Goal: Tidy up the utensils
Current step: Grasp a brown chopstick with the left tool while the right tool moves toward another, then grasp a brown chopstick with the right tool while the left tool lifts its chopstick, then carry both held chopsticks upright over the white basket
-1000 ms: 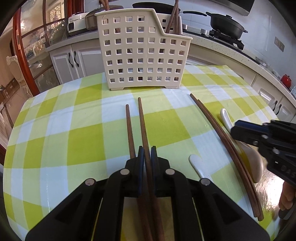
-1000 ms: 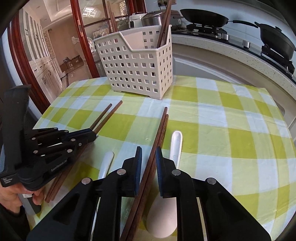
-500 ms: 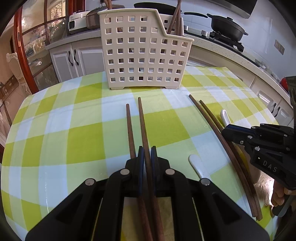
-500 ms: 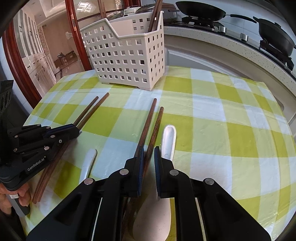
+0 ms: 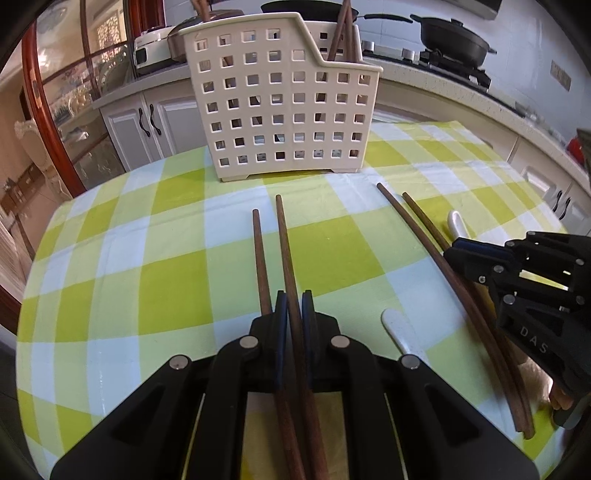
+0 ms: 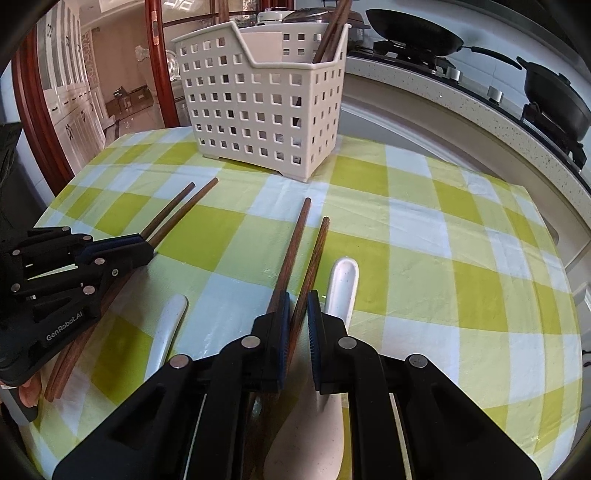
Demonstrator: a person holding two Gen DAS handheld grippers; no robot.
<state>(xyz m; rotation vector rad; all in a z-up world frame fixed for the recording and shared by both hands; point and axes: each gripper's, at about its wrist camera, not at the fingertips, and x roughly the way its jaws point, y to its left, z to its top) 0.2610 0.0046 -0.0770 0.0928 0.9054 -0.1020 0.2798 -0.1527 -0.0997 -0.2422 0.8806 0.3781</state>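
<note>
Both tongs are mid-pickup: the left tongs [image 5: 291, 310] pinch one brown chopstick [image 5: 284, 251], the right tongs [image 6: 297, 310] sit narrow around another chopstick [image 6: 314, 258], so next comes lifting toward the basket [image 5: 280, 110] at twelve o'clock on the desk [image 5: 110, 258].

Table covering: a green, yellow and white checked cloth [image 5: 177, 280] lay across the tabletop.
Counter: a pale speckled worktop [image 6: 461, 107] curved behind the table.
Hob: two dark pans [image 6: 413, 26] [image 5: 454, 35] stood on the burners.
Appliances: a rice cooker [image 5: 151, 50] sat on the far counter.
Cabinets: white doors with dark handles [image 5: 147, 122] stood beneath the counter.
Partition: a red-brown wooden frame with glass panes [image 5: 44, 110] opened onto a farther room.
Light: bright, even daylight.
</note>
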